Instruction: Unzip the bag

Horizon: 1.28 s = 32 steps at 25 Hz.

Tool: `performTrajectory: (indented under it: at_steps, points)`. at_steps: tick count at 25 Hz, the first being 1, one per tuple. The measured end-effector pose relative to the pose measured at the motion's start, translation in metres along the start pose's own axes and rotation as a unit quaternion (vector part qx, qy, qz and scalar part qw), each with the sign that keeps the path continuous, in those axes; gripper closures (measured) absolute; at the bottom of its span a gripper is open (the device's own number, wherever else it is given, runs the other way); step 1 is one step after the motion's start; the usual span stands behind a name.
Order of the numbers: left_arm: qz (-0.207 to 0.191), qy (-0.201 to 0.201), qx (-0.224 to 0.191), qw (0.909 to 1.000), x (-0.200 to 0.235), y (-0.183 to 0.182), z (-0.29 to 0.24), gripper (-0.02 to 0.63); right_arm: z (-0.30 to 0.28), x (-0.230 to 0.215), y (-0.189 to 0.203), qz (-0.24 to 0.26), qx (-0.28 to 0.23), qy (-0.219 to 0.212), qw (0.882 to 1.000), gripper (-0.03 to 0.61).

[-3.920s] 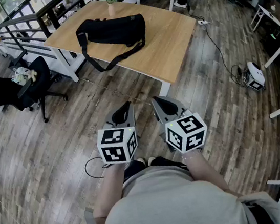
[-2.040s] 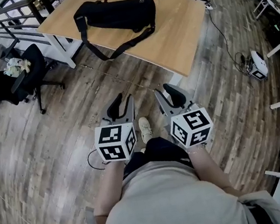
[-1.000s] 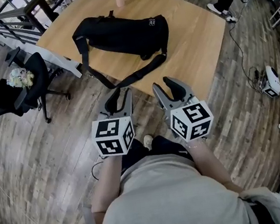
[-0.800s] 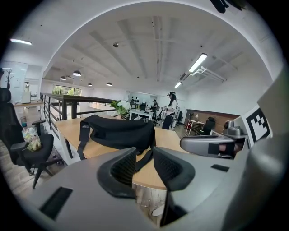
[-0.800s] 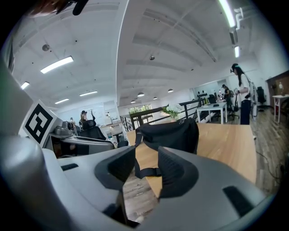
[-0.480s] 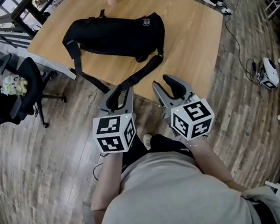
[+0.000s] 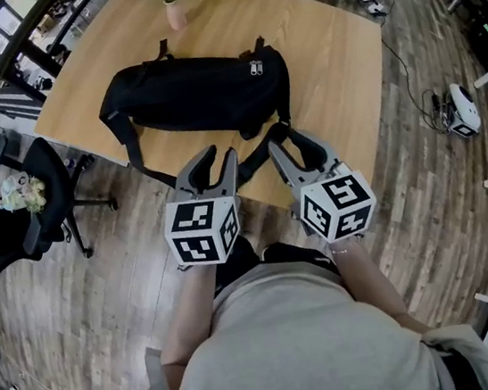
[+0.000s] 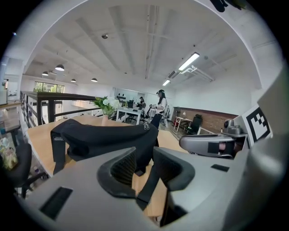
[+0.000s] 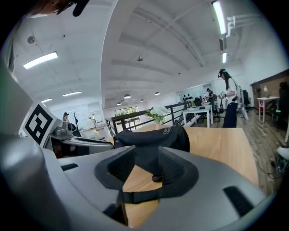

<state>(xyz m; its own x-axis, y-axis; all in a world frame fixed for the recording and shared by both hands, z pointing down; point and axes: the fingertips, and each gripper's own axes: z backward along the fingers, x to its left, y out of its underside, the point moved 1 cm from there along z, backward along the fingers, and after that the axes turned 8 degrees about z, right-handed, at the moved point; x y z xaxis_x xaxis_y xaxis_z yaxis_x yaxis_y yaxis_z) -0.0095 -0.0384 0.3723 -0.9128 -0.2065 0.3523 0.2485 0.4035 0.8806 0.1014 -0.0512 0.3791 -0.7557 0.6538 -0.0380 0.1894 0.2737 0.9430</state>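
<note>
A long black bag [image 7: 194, 96] lies on its side on the wooden table [image 7: 332, 51], its paired zipper pulls [image 7: 255, 66] on top near the right end. Its shoulder strap [image 7: 255, 159] hangs over the near table edge. My left gripper [image 7: 218, 155] and right gripper [image 7: 289, 141] are side by side at that edge, just short of the bag, both open with nothing held. The left gripper view has the bag [image 8: 104, 135] beyond the open left gripper [image 8: 144, 169], the strap running behind its gap. The right gripper view shows the bag [image 9: 153, 135] past the open right gripper [image 9: 146, 169].
A pink vase with white flowers [image 7: 173, 10] stands on the table behind the bag. A black office chair [image 7: 36, 192] is at the left of the table. A person [image 8: 159, 108] stands further back in the room. A railing [image 7: 34, 48] runs along the table's far left.
The table and bag have come nearer. Both grippers have moved forward from over the floor to the table's near edge, close to the bag's strap. Their jaws look unchanged.
</note>
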Motion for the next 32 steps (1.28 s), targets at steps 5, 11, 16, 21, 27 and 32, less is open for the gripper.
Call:
performTrajectory:
  at_steps: [5, 11, 16, 21, 27, 32]
  points:
    - [-0.025, 0.039, 0.002, 0.9989, 0.013, -0.036, -0.034, 0.503, -0.029, -0.02, -0.022, -0.012, -0.009, 0.045, 0.999, 0.426]
    - [-0.057, 0.102, 0.017, 0.993, 0.019, -0.061, -0.076, 0.503, -0.056, -0.037, -0.036, -0.028, -0.016, 0.099, 0.995, 0.426]
    - [-0.076, 0.149, 0.028, 0.9855, 0.021, -0.076, -0.102, 0.503, -0.07, -0.052, -0.045, -0.041, -0.023, 0.147, 0.988, 0.426]
    - [-0.106, 0.195, 0.04, 0.9743, 0.013, -0.08, -0.119, 0.503, -0.074, -0.062, -0.043, -0.058, -0.021, 0.188, 0.98, 0.426]
    - [-0.122, 0.232, 0.06, 0.9631, 0.004, -0.073, -0.128, 0.503, -0.072, -0.067, -0.034, -0.074, -0.011, 0.219, 0.973, 0.426]
    - [-0.132, 0.243, 0.068, 0.9586, 0.0, -0.068, -0.13, 0.503, -0.069, -0.068, -0.027, -0.084, -0.001, 0.225, 0.971, 0.426]
